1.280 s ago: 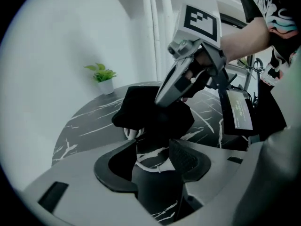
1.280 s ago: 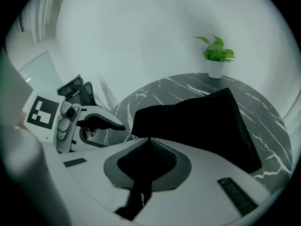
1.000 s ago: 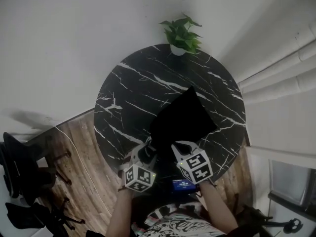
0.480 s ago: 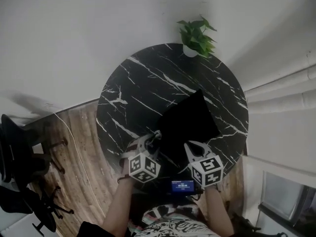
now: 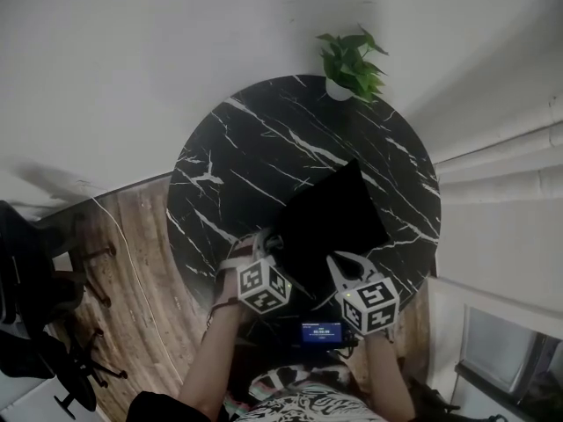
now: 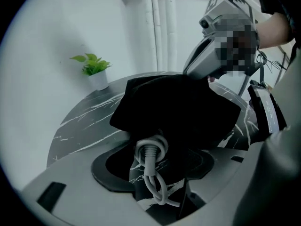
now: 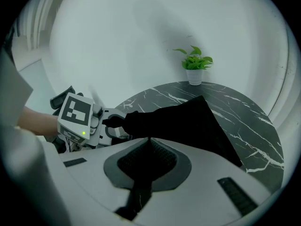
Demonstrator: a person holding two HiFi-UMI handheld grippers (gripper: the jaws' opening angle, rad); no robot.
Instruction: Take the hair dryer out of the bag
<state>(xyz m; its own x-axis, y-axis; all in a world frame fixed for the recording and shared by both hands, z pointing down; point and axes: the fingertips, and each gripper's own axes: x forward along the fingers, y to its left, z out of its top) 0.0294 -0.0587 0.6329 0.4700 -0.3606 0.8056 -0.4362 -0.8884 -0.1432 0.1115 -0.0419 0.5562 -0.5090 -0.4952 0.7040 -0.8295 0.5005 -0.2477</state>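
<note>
The hair dryer (image 6: 151,149) lies inside the black bag (image 5: 330,218) on the marble table (image 5: 220,148), with only its white handle end and looped cord (image 6: 157,189) poking from the bag's near mouth; the rest is buried in dark cloth, so its long axis probably runs from that mouth back into the bag, toward the plant (image 5: 352,55); the handle end points straight at the left gripper (image 5: 257,246), which sits at the mouth's left corner and is the nearer of the two; its jaws have just been opening and stand wide, one on either side of the handle end, without pressing on it; the right gripper (image 5: 345,266), at the bag's near right edge, has its jaws closed on a fold of the bag's cloth, pinning the bag; the coming move likely turns on the left jaws closing across the handle end and drawing it back along that axis, away from the plant, while the right keeps the bag from following.
</note>
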